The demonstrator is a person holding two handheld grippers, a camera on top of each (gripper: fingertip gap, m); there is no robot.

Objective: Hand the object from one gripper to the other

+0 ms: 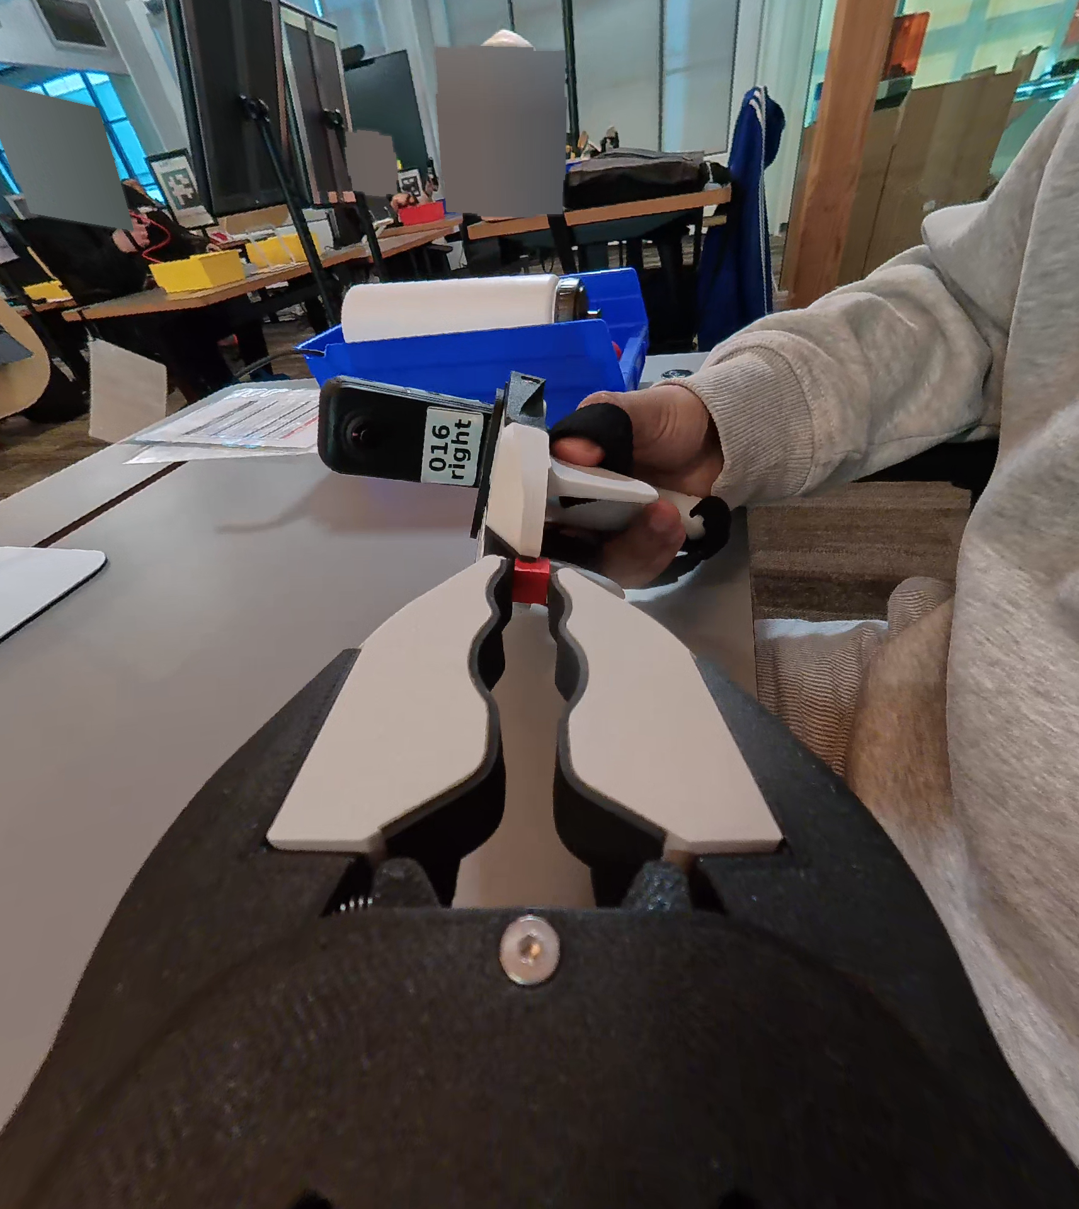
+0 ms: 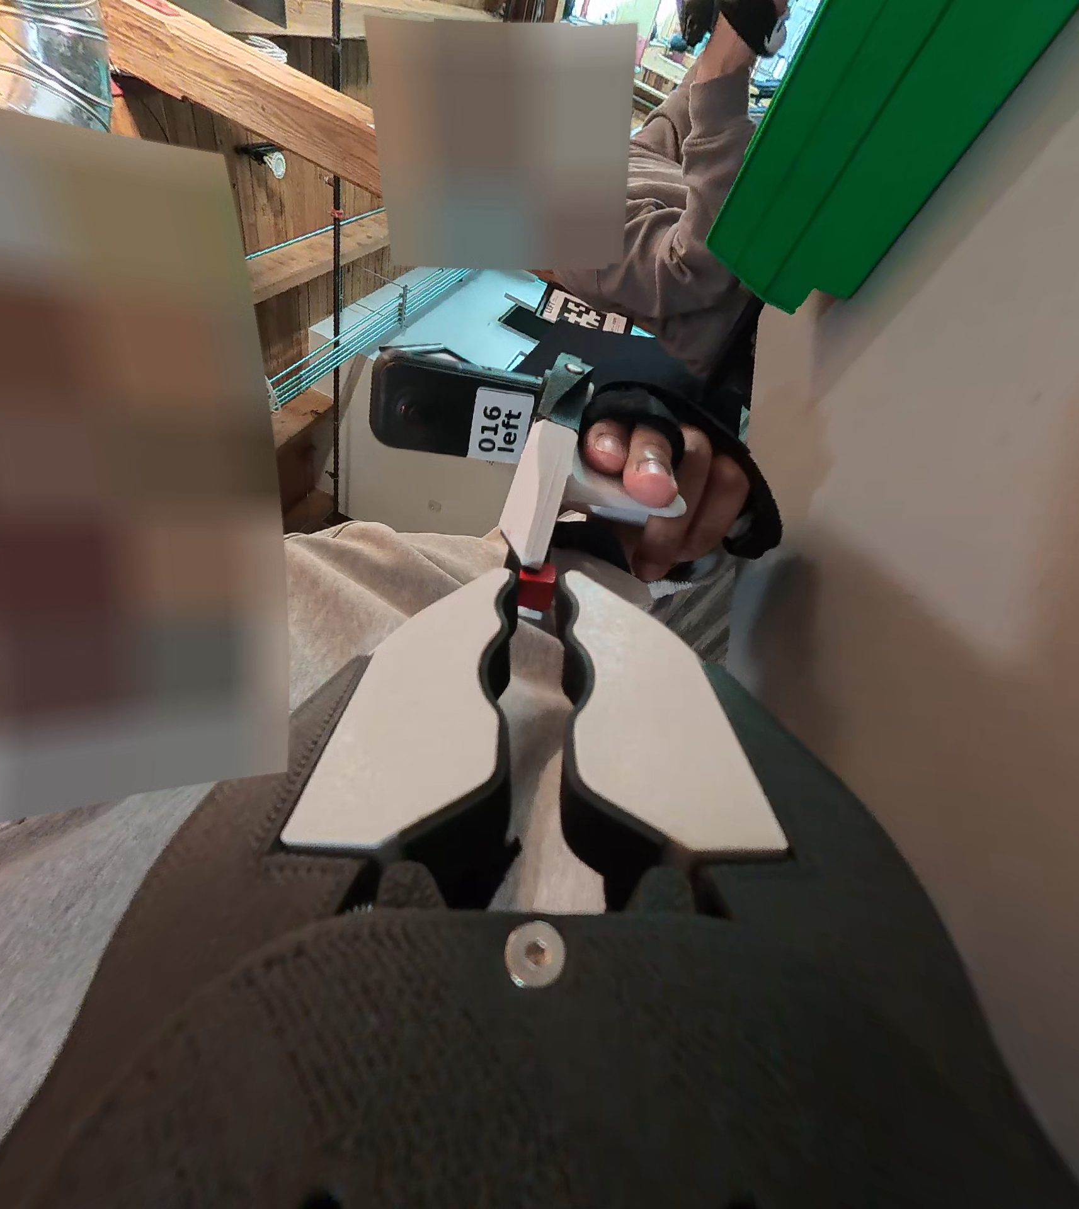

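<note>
A small red cube (image 1: 530,584) is held in the air above the grey table (image 1: 196,621), between the tips of both grippers. My left gripper (image 1: 529,583) is closed on its two sides. In the left wrist view my right gripper comes in from above with a hand on its trigger, and its white fingers (image 1: 513,517) clamp the cube top and bottom. In the right wrist view my right gripper (image 2: 538,589) pinches the cube (image 2: 536,587). There the left gripper's white fingers (image 2: 533,504) reach down onto the cube from above.
A blue bin (image 1: 477,366) holding a white roll (image 1: 451,304) stands behind the grippers, with paper sheets (image 1: 242,425) to its left. A white flat base (image 1: 19,589) lies at the table's left. A green bin (image 2: 851,144) shows at upper right. A grey sleeve (image 1: 916,366) fills the right side. Left and right tips are no more than a few centimetres apart.
</note>
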